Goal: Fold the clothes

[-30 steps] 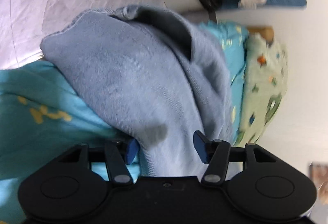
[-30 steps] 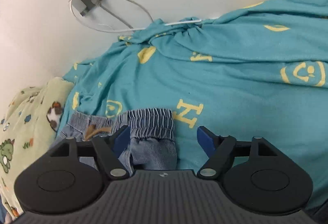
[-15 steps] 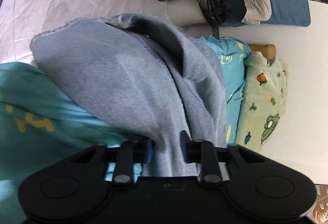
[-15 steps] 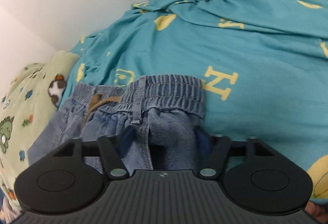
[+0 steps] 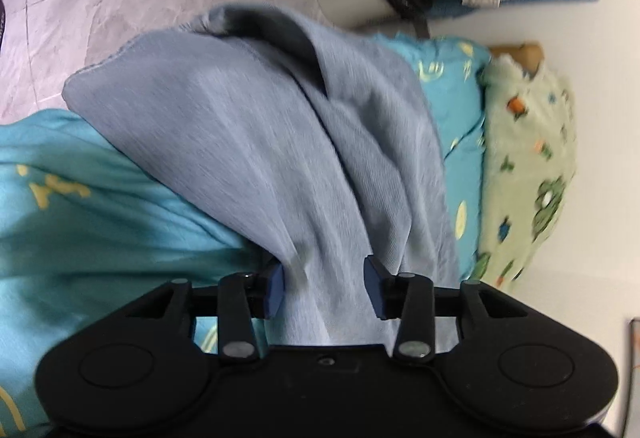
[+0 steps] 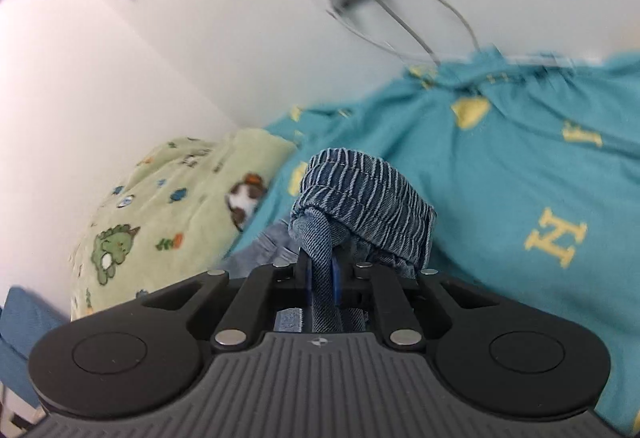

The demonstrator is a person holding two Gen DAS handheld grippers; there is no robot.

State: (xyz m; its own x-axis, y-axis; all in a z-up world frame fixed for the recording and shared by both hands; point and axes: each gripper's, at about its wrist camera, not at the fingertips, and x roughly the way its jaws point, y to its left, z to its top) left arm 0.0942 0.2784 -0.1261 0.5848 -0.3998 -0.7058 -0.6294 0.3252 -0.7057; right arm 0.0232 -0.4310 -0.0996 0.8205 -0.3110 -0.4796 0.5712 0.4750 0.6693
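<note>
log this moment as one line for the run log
task: fold clothes | left gripper: open, denim leg between jaws | right gripper: shut on jeans waistband | surface: teal bedsheet

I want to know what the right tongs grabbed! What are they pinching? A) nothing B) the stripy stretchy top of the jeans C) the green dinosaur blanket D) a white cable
B: the right tongs are shut tight on a bunched bit of the jeans at their stripy elastic waistband, which is lifted up above the teal sheet.
</note>
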